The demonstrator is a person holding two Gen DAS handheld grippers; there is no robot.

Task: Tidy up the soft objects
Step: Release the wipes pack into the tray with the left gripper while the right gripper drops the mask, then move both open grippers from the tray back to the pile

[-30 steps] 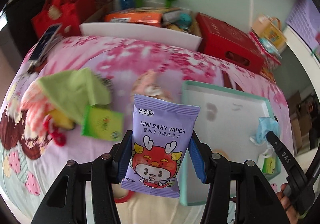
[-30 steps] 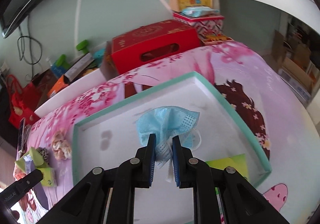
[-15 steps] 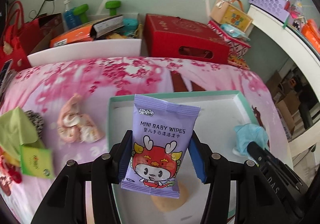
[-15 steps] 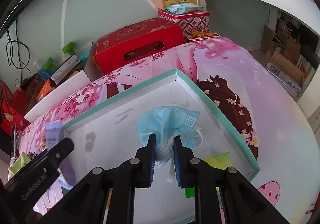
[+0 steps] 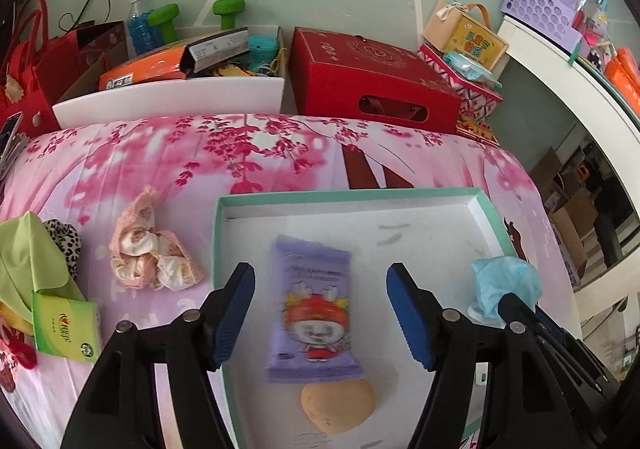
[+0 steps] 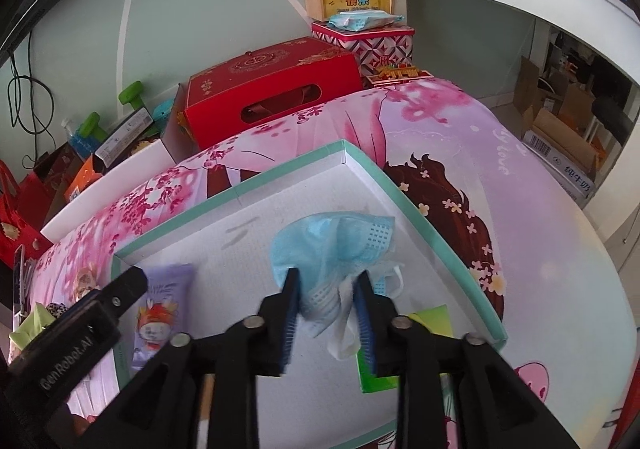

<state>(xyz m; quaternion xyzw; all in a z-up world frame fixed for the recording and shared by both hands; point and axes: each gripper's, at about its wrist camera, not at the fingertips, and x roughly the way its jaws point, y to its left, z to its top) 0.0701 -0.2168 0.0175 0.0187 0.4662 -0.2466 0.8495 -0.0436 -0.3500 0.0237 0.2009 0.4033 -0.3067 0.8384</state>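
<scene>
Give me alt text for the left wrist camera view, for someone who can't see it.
The left gripper, jaws opening, hangs over a purple baby wipes pack lying free in a white tray on a pink bedsheet. A blue face mask lies at the tray's right.

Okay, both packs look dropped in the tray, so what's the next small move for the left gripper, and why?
Probably lift the left gripper clear and swing it toward the pink cloth bundle on the bedspread. Its jaws are opening and stand apart from the purple baby wipes pack, which already lies in the teal-rimmed tray; the bundle is the nearest soft thing outside it.
</scene>
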